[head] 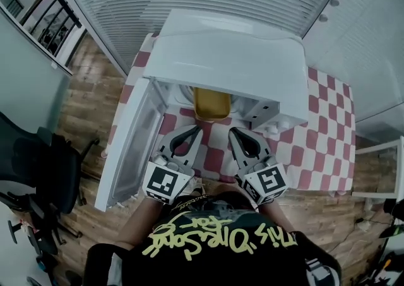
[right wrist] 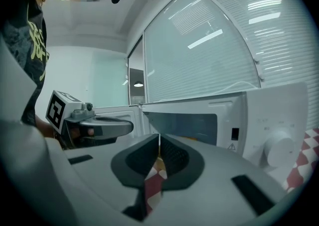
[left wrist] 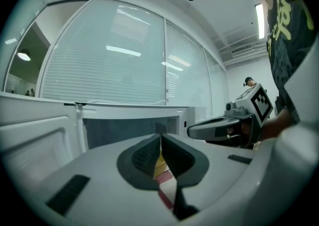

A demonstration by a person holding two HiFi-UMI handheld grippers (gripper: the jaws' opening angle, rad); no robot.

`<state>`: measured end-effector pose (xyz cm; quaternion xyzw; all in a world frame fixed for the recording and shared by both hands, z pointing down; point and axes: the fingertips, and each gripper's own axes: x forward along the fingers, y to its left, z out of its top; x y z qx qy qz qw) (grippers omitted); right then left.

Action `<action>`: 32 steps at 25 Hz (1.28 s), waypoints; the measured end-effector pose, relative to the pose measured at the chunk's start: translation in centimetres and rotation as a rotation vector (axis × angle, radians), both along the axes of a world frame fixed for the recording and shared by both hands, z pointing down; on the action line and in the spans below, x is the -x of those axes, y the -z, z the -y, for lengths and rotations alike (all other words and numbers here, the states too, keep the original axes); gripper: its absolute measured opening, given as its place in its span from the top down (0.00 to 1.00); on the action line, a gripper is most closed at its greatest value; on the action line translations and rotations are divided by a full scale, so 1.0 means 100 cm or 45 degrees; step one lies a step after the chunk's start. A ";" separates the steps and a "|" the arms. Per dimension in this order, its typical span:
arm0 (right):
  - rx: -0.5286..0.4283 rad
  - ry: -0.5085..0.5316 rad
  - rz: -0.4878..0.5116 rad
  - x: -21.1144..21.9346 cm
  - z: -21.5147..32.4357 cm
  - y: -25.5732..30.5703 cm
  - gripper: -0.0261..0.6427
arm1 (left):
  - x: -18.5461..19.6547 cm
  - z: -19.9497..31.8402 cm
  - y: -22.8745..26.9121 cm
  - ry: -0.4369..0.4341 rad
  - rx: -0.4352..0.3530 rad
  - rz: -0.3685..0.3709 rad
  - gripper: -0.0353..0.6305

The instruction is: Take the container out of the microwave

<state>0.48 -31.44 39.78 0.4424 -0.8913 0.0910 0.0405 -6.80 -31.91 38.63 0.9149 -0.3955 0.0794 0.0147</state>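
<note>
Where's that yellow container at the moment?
In the head view, the yellow container sits inside the open microwave, just beyond the tips of the left claw and right claw.

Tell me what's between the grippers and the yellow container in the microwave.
Head view: only bare checkered tablecloth lies between the left gripper, the right gripper and the container inside the open microwave.

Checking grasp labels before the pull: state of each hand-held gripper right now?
Left hand-held gripper: closed, holding nothing.
Right hand-held gripper: closed, holding nothing.
</note>
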 end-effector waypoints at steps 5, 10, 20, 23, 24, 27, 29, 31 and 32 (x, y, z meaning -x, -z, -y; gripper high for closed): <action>0.005 0.055 -0.063 0.001 -0.001 0.001 0.94 | -0.002 0.005 0.000 0.029 -0.006 -0.001 0.93; 0.045 0.080 -0.042 -0.009 -0.005 -0.007 0.94 | -0.004 0.001 0.001 0.077 0.006 -0.024 0.93; 0.073 0.153 -0.049 -0.008 -0.004 -0.019 0.94 | -0.008 -0.001 -0.006 0.071 0.039 -0.023 0.79; 0.091 0.166 -0.043 -0.006 -0.002 -0.024 0.79 | -0.003 0.003 -0.011 0.091 0.051 -0.025 0.77; 0.101 0.171 -0.057 -0.005 -0.001 -0.028 0.78 | -0.001 0.004 -0.014 0.096 0.053 -0.021 0.76; 0.115 0.174 -0.093 -0.005 0.002 -0.036 0.75 | 0.001 0.005 -0.022 0.094 0.081 -0.004 0.73; 0.135 0.166 -0.096 -0.006 0.004 -0.042 0.73 | 0.001 0.004 -0.026 0.089 0.103 0.007 0.72; 0.155 0.157 -0.106 -0.006 0.006 -0.047 0.71 | 0.002 0.003 -0.029 0.084 0.111 0.012 0.70; 0.164 0.156 -0.113 -0.005 0.007 -0.050 0.70 | 0.001 0.003 -0.030 0.081 0.113 0.013 0.69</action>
